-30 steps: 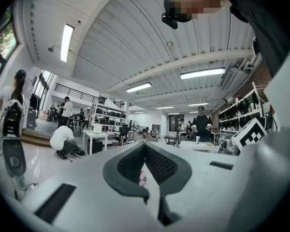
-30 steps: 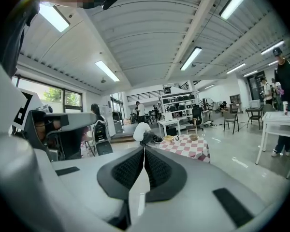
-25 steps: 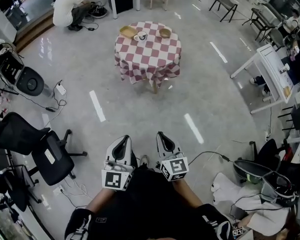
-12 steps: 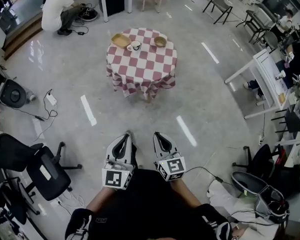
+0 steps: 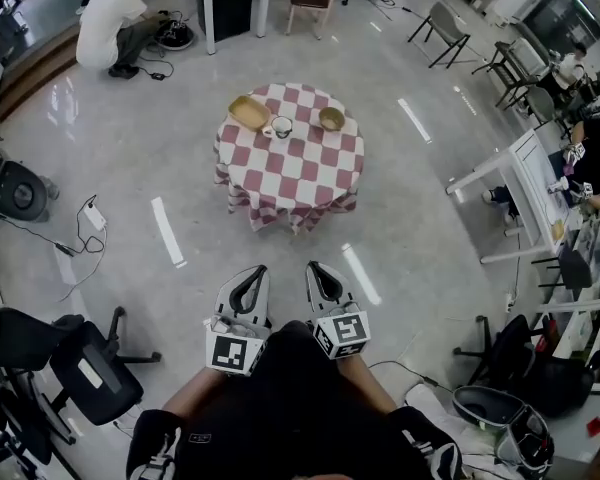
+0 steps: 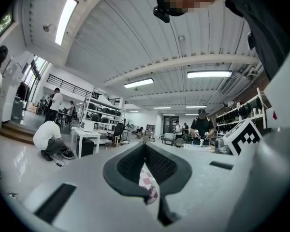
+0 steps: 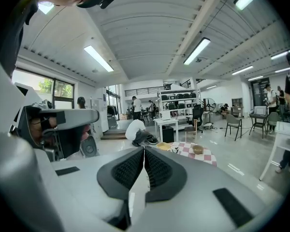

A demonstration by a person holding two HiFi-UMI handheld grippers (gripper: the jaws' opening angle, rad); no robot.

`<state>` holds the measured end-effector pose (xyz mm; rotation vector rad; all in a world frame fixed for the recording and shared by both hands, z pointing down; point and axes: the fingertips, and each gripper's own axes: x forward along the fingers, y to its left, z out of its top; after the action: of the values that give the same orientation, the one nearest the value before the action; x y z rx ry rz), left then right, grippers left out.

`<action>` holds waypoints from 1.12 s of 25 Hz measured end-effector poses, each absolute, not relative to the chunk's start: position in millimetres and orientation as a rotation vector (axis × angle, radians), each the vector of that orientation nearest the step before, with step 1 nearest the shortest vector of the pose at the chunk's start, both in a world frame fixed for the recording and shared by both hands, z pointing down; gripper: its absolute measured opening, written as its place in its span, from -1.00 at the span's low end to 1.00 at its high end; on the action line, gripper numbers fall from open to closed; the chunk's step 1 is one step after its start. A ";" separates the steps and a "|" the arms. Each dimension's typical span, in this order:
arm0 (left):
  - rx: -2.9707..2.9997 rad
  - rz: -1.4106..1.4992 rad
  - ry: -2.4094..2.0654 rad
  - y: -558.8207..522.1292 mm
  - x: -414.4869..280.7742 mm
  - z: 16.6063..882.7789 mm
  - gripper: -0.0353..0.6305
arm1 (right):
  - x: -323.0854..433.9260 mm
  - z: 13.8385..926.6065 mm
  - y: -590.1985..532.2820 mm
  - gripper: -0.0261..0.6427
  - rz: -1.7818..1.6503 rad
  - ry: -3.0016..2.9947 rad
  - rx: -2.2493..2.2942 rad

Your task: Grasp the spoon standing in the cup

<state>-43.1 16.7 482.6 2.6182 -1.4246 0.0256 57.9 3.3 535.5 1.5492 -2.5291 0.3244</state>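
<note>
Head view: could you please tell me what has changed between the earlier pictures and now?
The checkered table with the cup has slid down the frame and now looks closer. Nothing was taken hold of or let go. The left gripper and right gripper stay low in front, jaws shut, empty.

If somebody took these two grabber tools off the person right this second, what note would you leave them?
Left gripper: shut, empty, held close to the body.
Right gripper: shut, empty, beside the left one.
Cup: on the checked table across the floor, between a yellow dish and a bowl. The spoon is too small to make out from here.
Done: nothing yet; neither gripper is near the cup.
Left: walk up to the table, open a gripper, and close it on the spoon.
</note>
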 end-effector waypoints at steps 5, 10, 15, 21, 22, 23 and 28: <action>2.598 0.001 -1.422 -21.6 -51.5 481.5 -0.87 | 47.7 542.0 -42.9 -0.84 0.325 -2.508 1.515; 2.539 0.027 -1.451 -62.7 -62.1 493.6 -0.87 | 40.7 550.7 -93.2 -0.83 0.338 -2.515 1.467; 2.511 0.041 -1.518 -117.2 -65.3 499.1 -0.87 | 47.0 566.8 -158.6 -0.83 0.286 -2.492 1.416; 2.499 0.066 -1.569 -191.8 -47.6 494.5 -0.87 | 64.0 587.2 -243.1 -0.83 0.232 -2.456 1.286; 2.499 0.064 -1.581 -202.8 -45.3 492.1 -0.87 | 64.5 589.2 -256.1 -0.83 0.210 -2.448 1.256; 2.497 0.066 -1.593 -212.5 -43.3 490.7 -0.87 | 65.1 594.4 -267.3 -0.83 0.183 -2.433 1.222; 2.501 -0.007 -1.646 -263.8 -28.7 480.6 -0.87 | 73.9 643.5 -319.7 -0.83 0.075 -2.296 0.999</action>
<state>-28.7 -263.8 480.6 2.5010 -1.6460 -0.0073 73.9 -319.7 643.5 0.9994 -2.2961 0.0750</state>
